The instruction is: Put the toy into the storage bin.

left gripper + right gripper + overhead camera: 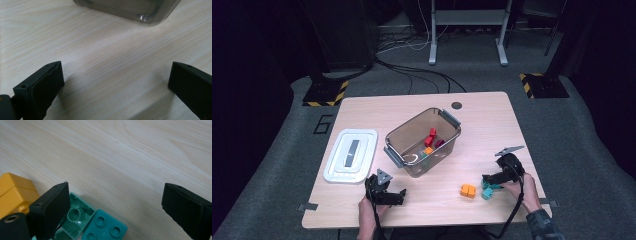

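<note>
Two teal bricks (488, 191) lie together near the table's front right; in the right gripper view one (103, 227) shows its studs and the greener one (76, 216) lies hollow side up. An orange brick (467, 190) (15, 195) sits just left of them. My right gripper (490, 179) (116, 195) hovers open low over the teal pair, one jaw above the upturned brick and bare wood between the jaws. My left gripper (401, 195) (116, 75) rests open on the table at the front left, nothing between its jaws, facing the clear bin (130, 10).
The clear bin (412, 135) stands mid-table with grey handles and holds red (431, 136) and orange bricks. Its white lid (351, 154) lies flat to the left. A dark round grommet (456, 105) sits at the table's back edge.
</note>
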